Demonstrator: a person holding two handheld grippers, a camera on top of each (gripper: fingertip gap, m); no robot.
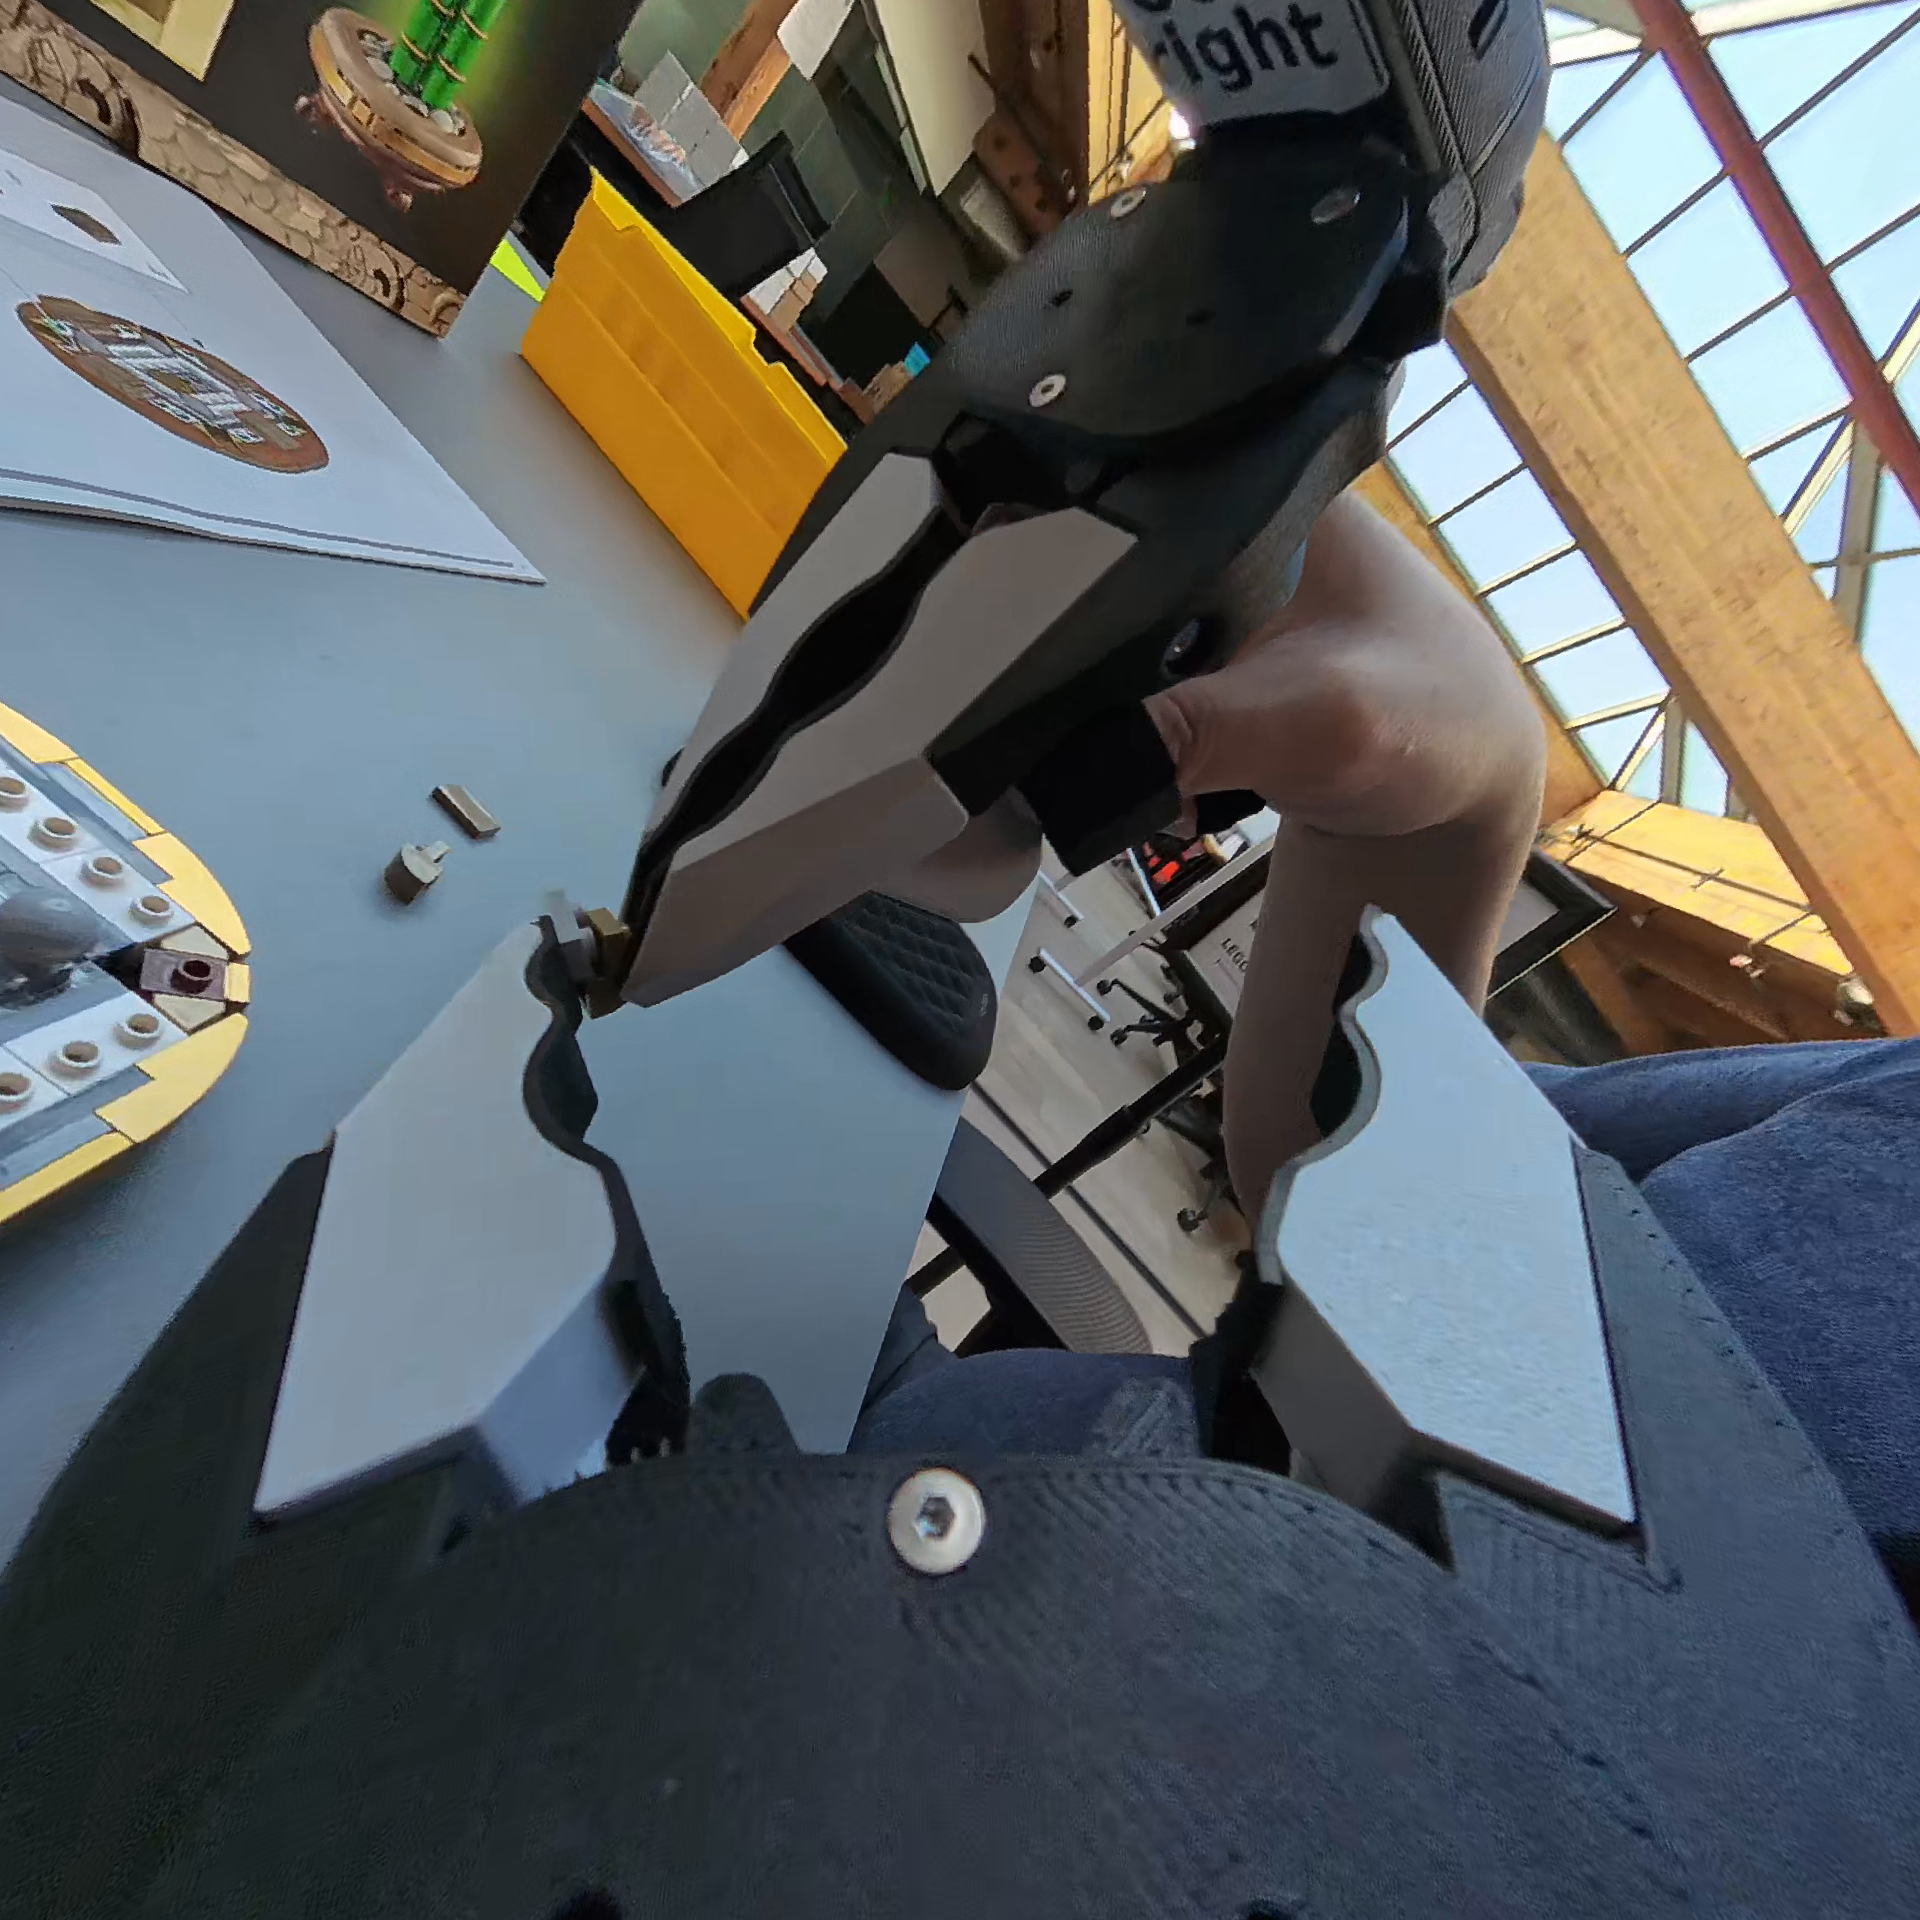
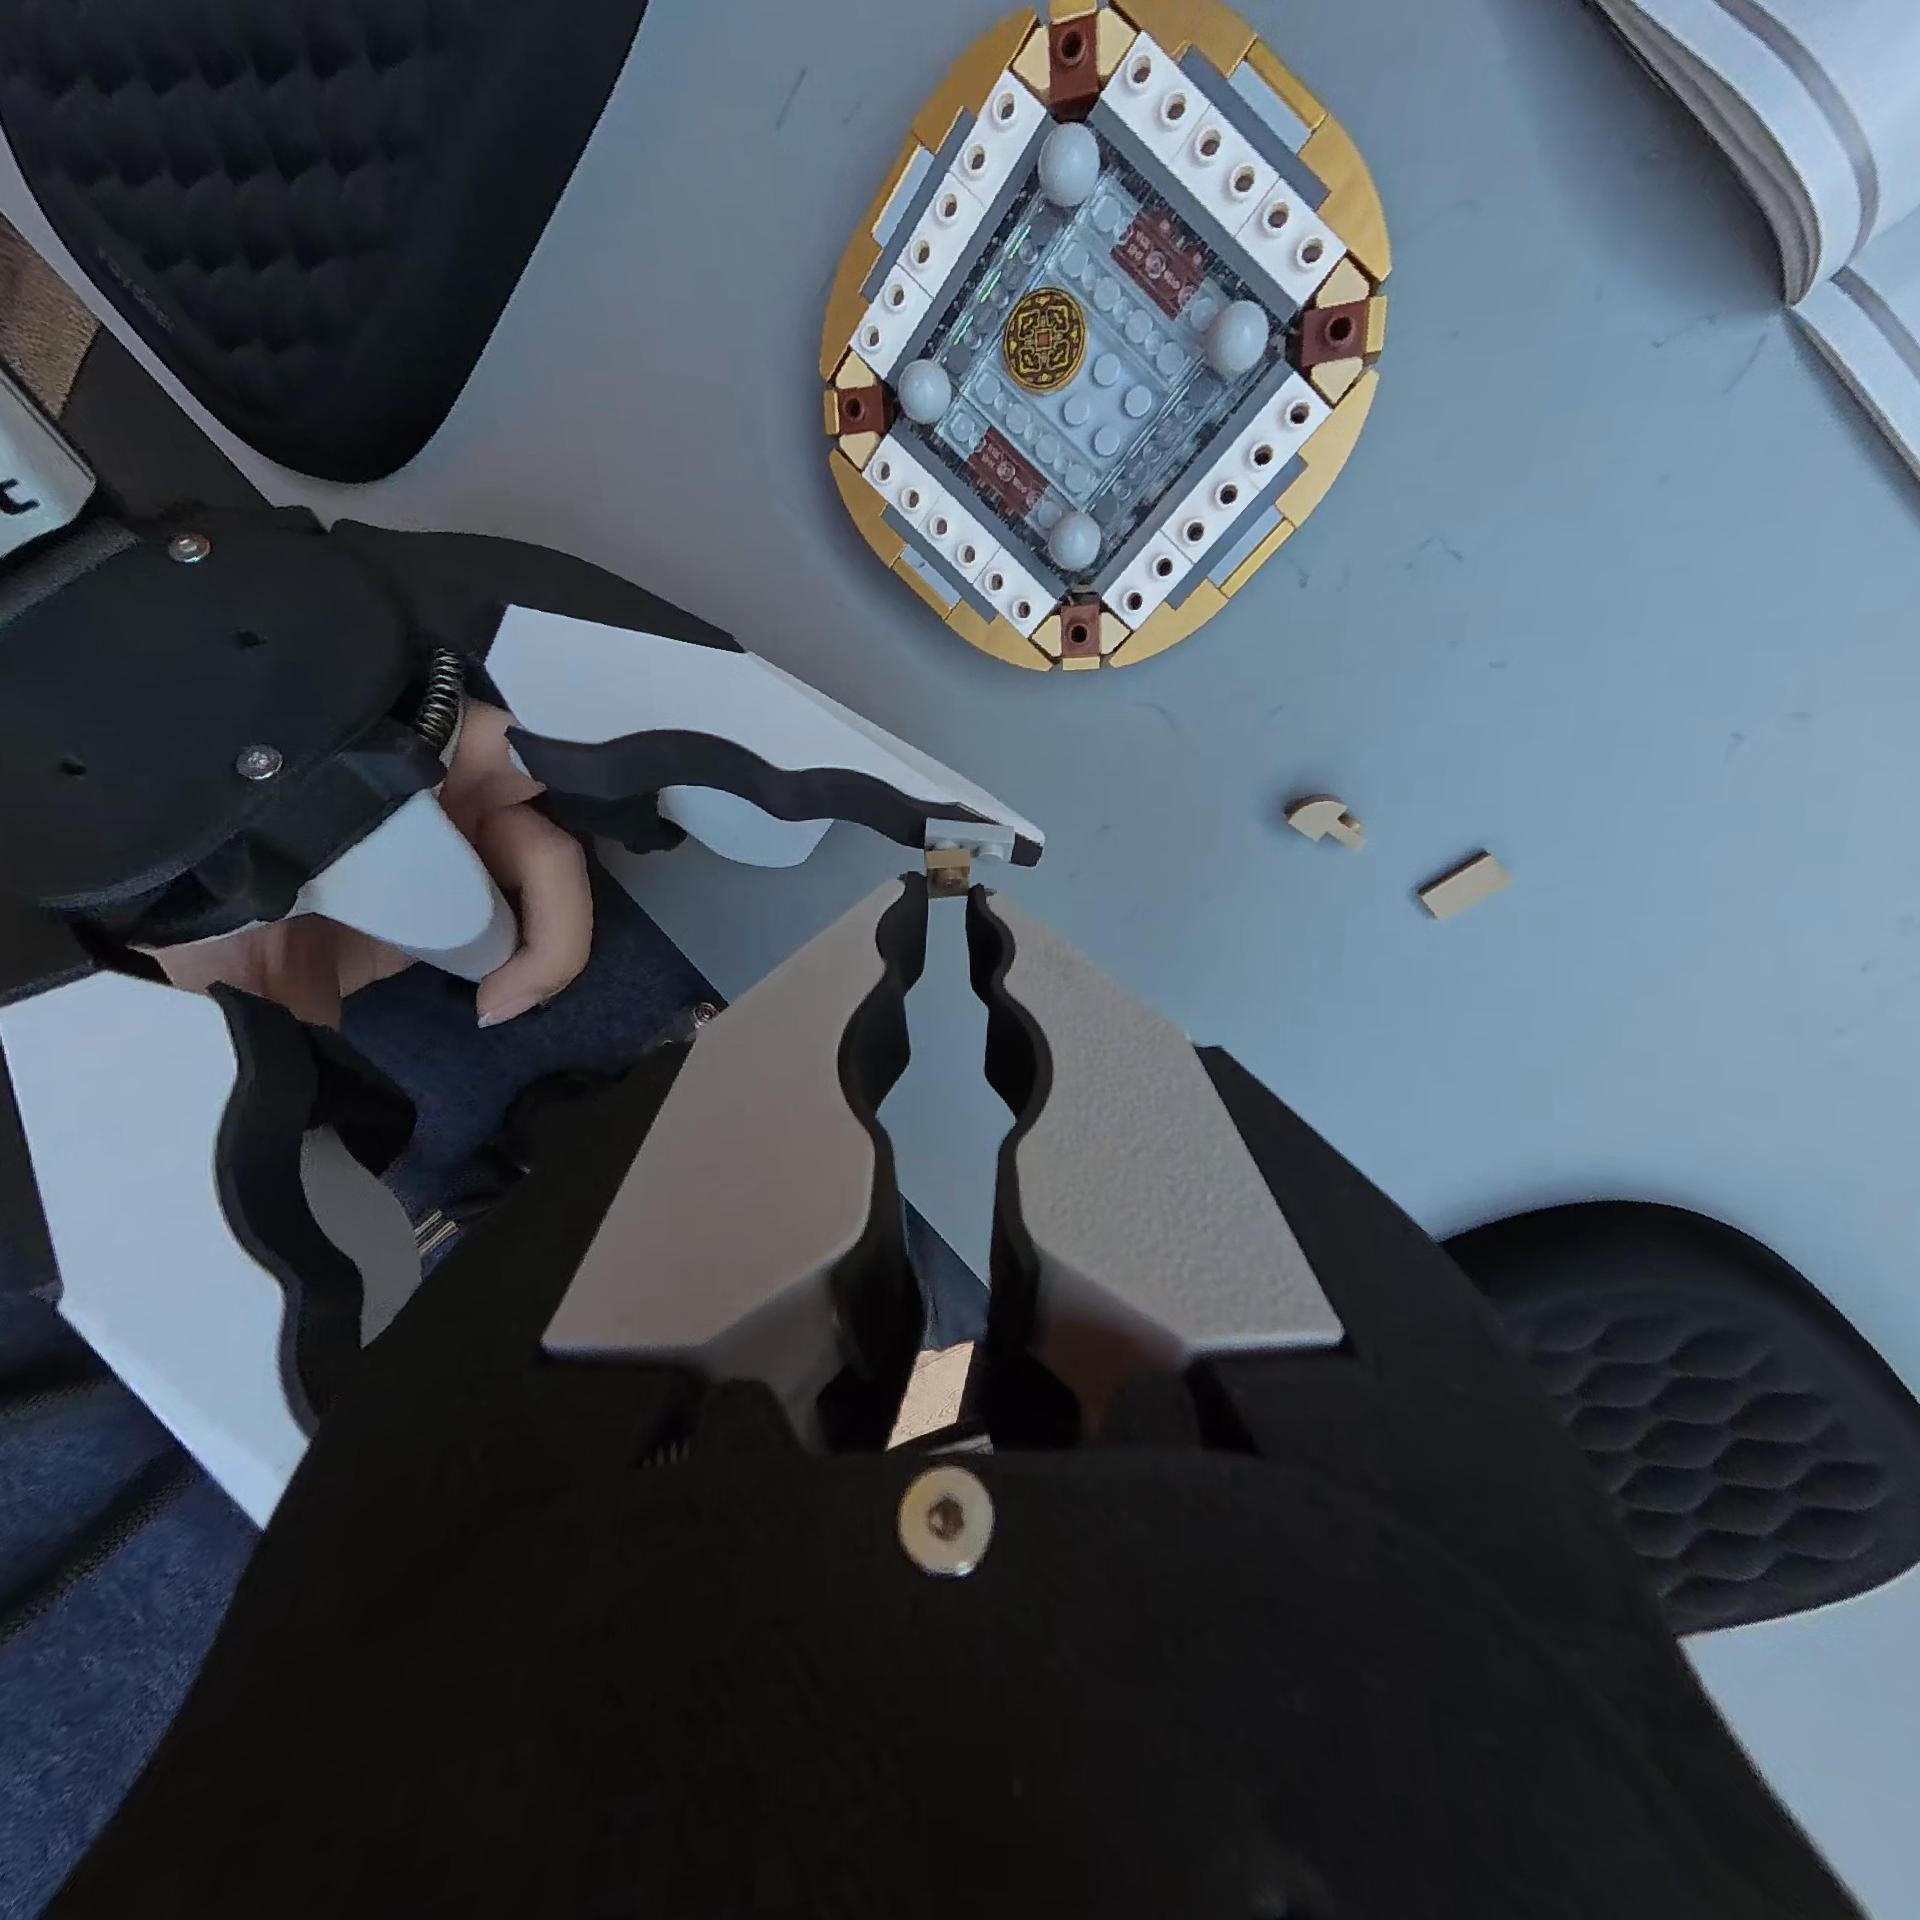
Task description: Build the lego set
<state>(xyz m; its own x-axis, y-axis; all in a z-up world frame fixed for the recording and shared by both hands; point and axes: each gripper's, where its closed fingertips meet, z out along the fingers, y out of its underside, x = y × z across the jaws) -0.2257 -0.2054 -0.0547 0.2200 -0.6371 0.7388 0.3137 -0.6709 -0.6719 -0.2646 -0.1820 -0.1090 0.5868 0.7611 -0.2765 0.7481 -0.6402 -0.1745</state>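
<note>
My right gripper [image 2: 945,891] is shut on a small gold piece [image 2: 948,871] with a light grey plate [image 2: 971,836] on its far end. In the left wrist view the right gripper [image 1: 623,940] comes down from above, and the grey plate [image 1: 566,925] touches the tip of one finger [image 1: 468,1195] of my left gripper [image 1: 951,930]. The left gripper is wide open, and it also shows in the right wrist view [image 2: 623,925]. The round gold-rimmed lego model [image 2: 1101,332] lies flat on the grey table, and its edge shows in the left wrist view [image 1: 104,987].
A small gold round piece [image 2: 1325,821] and a tan tile [image 2: 1463,885] lie loose on the table beside the model. Black padded rests [image 2: 260,208] [image 2: 1714,1434] sit at the table edge. An open instruction booklet [image 1: 208,416], the set's box [image 1: 312,156] and a yellow bin [image 1: 665,395] stand farther back.
</note>
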